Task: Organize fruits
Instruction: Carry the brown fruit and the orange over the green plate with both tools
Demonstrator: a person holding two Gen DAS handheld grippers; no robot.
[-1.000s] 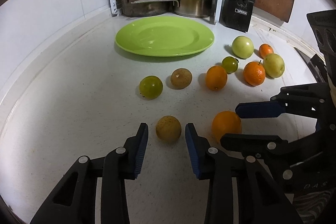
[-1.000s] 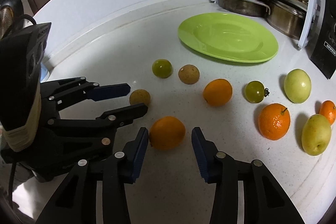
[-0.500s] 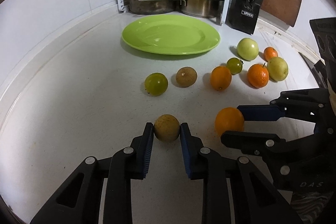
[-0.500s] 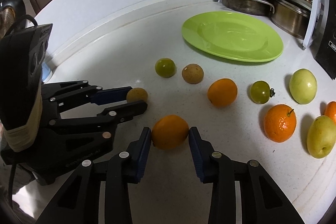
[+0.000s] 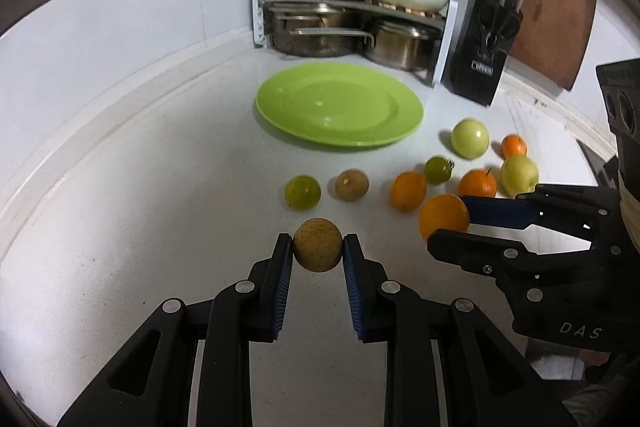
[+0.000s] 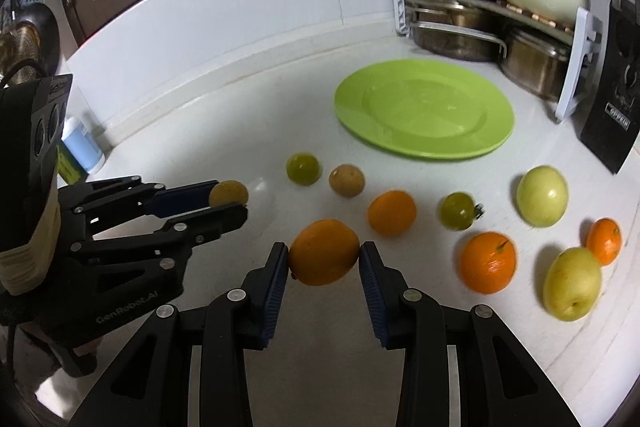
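A brown fruit [image 5: 318, 245] is pinched in the left claw [image 5: 317, 254], and an orange [image 6: 324, 252] in the right claw [image 6: 323, 259]. From both, the green plate [image 5: 280, 115] lies at 12 to 1 o'clock across the table [image 5: 140, 187], so forward carries are called for.

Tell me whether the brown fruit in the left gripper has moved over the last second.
Yes. The brown fruit has been lifted off the counter, toward the green plate.

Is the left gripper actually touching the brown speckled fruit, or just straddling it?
Touching. In the left wrist view, both blue pads of the left gripper press against the sides of the brown speckled fruit, with no gap visible.
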